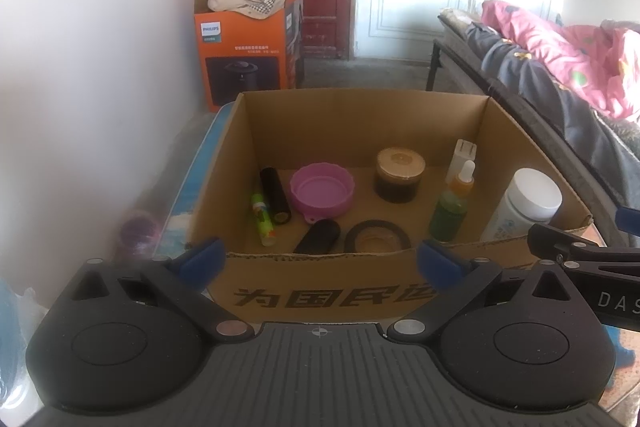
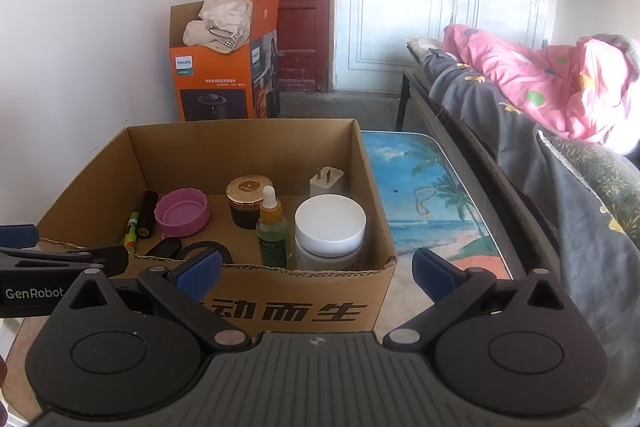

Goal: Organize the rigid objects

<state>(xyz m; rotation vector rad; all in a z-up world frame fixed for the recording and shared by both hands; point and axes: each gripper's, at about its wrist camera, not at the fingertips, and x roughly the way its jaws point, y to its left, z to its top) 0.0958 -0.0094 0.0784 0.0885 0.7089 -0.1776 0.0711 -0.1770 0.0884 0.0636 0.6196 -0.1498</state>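
An open cardboard box (image 1: 360,107) (image 2: 240,135) stands on a low table. Inside it lie a pink lid (image 1: 322,189) (image 2: 182,213), a dark jar with a gold lid (image 1: 399,174) (image 2: 249,201), a green dropper bottle (image 1: 452,207) (image 2: 273,231), a white-capped bottle (image 1: 524,205) (image 2: 330,233), a white charger (image 1: 463,155) (image 2: 327,181), a black cylinder (image 1: 275,195), a green tube (image 1: 262,219) and a black ring (image 1: 378,237). My left gripper (image 1: 320,263) is open and empty before the box's front wall. My right gripper (image 2: 318,273) is open and empty, also in front of the box.
An orange Philips carton (image 1: 244,47) (image 2: 224,67) with cloth in it stands by the wall. A bed with pink bedding (image 1: 560,59) (image 2: 540,87) runs along the right. The beach-print table top (image 2: 424,195) shows to the right of the box.
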